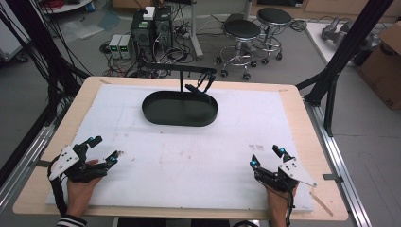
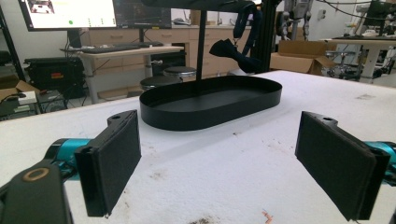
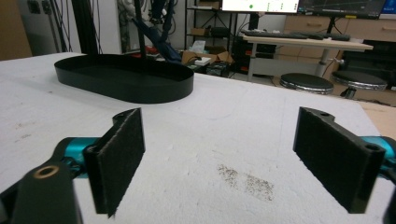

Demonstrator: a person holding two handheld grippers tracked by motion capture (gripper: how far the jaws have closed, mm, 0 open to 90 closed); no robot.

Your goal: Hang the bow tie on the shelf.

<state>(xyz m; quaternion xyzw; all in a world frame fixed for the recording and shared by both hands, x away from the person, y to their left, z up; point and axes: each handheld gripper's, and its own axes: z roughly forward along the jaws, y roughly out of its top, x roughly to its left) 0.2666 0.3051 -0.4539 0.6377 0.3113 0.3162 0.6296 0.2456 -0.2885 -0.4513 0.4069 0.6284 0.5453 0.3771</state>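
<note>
A black oval tray (image 1: pixel 179 124) sits at the far middle of the white mat (image 1: pixel 189 161); its wall also appears in the left gripper view (image 2: pixel 201 119) and the right gripper view (image 3: pixel 130 91). From the tray rises a thin black post (image 1: pixel 182 81) with a cross arm, and a dark strap (image 2: pixel 233 53) hangs off that arm. My left gripper (image 1: pixel 106 147) rests near the mat's front left, open, with nothing between its pads (image 2: pixel 112 163). At the front right my right gripper (image 1: pixel 266 155) is low over the mat, open and empty, pads (image 3: pixel 119 154) wide apart.
The mat covers a wooden table (image 1: pixel 302 123). Black frame struts (image 1: pixel 340 61) stand off its right and left sides. On the floor behind are two stools (image 1: pixel 242 30), computer boxes (image 1: pixel 151 28) with cables and a cardboard box (image 1: pixel 385 66). A dark smudge (image 3: pixel 245 179) marks the mat.
</note>
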